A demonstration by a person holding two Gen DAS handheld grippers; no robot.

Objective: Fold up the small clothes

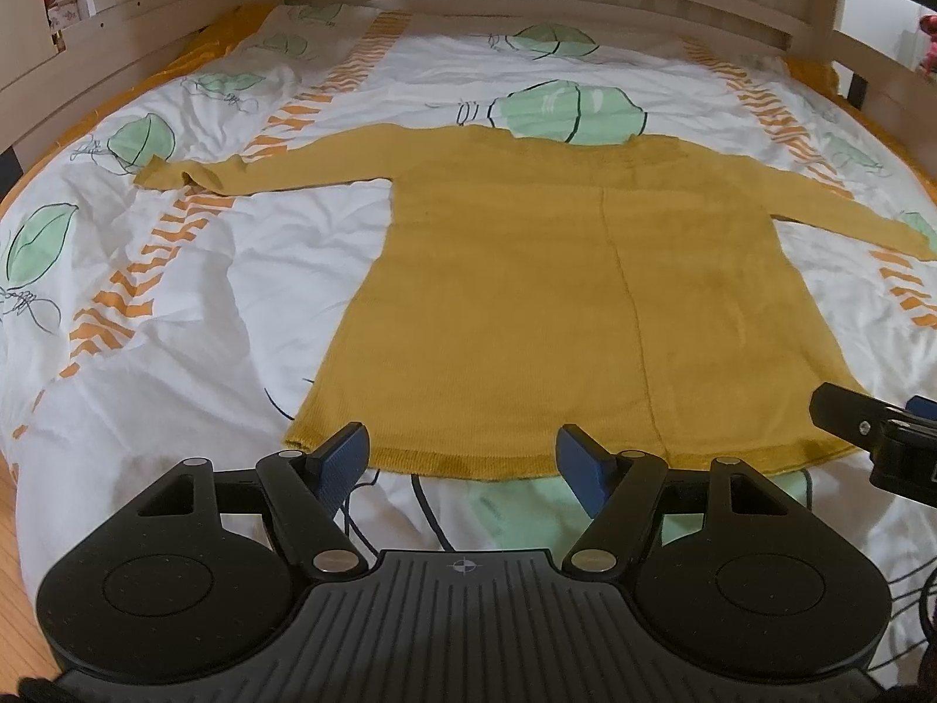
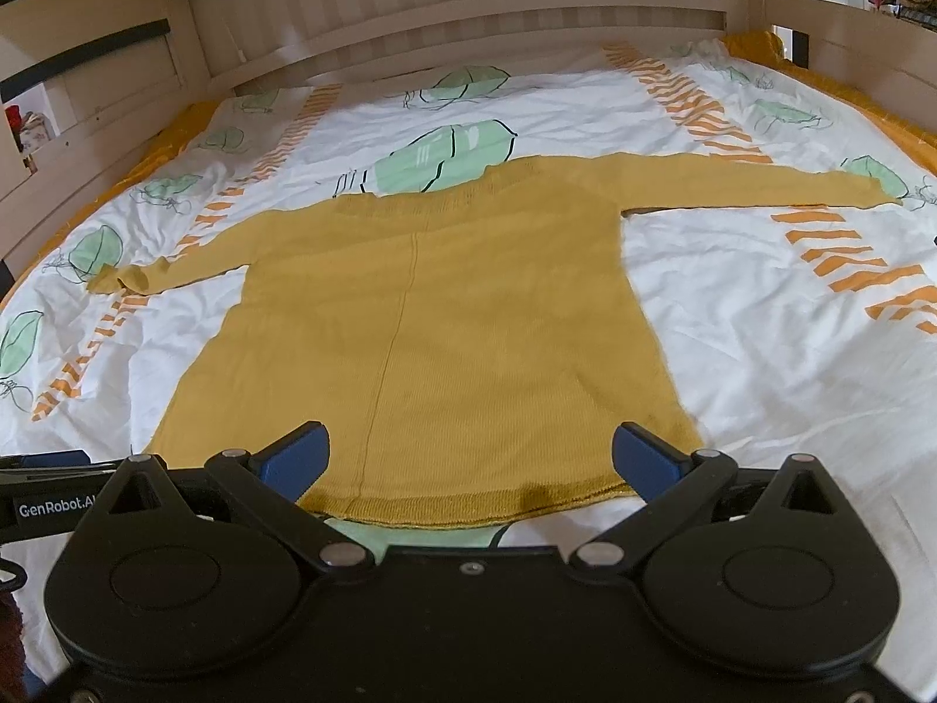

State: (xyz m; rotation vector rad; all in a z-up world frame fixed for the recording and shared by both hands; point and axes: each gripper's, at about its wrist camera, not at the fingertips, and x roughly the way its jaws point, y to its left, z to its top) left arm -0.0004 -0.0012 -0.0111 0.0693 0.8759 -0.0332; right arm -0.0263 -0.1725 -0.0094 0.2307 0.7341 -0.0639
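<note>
Sweater spread flat mid-frame on quilt, left gripper and right gripper angled down at its hem, both spread wide, nothing pinched.

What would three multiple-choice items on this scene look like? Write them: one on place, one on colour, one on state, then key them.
1. Where does the sweater lie?
A. on the bedspread
B. on the floor
C. over the headboard

2. What colour is the sweater?
A. green
B. mustard yellow
C. white

3. How do the sleeves lie?
A. folded across the body
B. tucked under
C. spread out to both sides

Key: 1 A, it lies flat on the leaf-print spread; 2 B, both views show mustard knit; 3 C, each sleeve reaches outward, while the left gripper and right gripper hover with open jaws near the hem.
</note>
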